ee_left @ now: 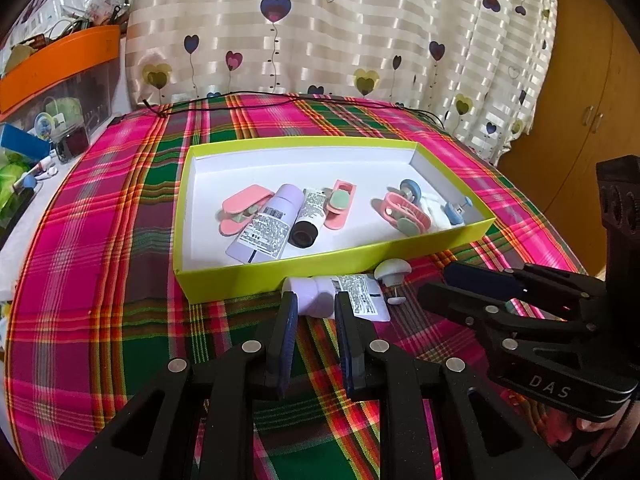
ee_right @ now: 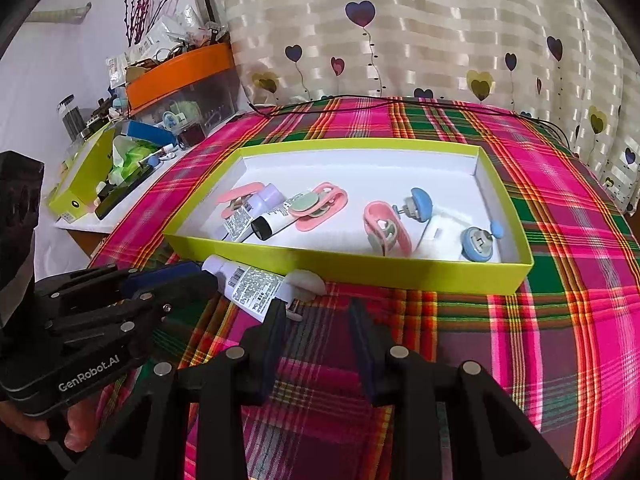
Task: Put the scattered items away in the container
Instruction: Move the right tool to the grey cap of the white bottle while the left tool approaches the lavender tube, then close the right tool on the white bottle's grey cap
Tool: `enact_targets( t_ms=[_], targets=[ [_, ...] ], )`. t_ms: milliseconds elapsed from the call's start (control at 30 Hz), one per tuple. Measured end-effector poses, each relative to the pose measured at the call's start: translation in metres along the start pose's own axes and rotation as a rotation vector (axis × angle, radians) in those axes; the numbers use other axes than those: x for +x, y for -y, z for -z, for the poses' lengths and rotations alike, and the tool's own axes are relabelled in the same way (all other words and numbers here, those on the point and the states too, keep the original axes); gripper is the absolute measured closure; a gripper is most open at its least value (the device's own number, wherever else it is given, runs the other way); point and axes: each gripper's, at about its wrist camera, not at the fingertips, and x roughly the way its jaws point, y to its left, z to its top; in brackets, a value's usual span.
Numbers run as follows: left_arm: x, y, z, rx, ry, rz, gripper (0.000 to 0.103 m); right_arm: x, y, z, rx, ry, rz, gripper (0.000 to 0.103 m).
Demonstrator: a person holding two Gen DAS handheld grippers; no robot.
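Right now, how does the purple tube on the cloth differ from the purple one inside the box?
The outside tube lies on the plaid cloth before the yellow-green box, between the left hand-held gripper's fingers. The boxed tube lies inside the box, leaning against other items. Both are lilac with printed labels.

"DAS" stands in pale letters on the body of the right tool (ee_left: 472, 292), seen from the left wrist view. "GenRobot.AI" stands in pale letters on the body of the left tool (ee_right: 172, 280), seen from the right wrist view. The tubes (ee_left: 352, 296) carry white labels with barcodes and fine print, too small and blurred to read. A yellow-green box (ee_right: 72, 196) off the worktop's left edge bears a small mark, unreadable.
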Motion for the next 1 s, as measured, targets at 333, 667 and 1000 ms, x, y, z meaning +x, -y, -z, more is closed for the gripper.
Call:
enact_targets(
  t_ms=[333, 667, 1000],
  targets=[
    [-0.001, -0.002, -0.001, -0.005, 0.005, 0.013, 0.084, 0.014, -0.004, -0.002, 0.013, -0.022, -0.023, 0.070],
    [0.001, -0.002, 0.000, -0.006, 0.003, 0.014, 0.084, 0.022, -0.010, -0.004, -0.014, -0.050, -0.005, 0.074],
    [0.003, -0.002, 0.001, -0.008, -0.006, 0.023, 0.084, 0.022, -0.010, -0.002, -0.024, -0.057, 0.032, 0.090]
  ],
)
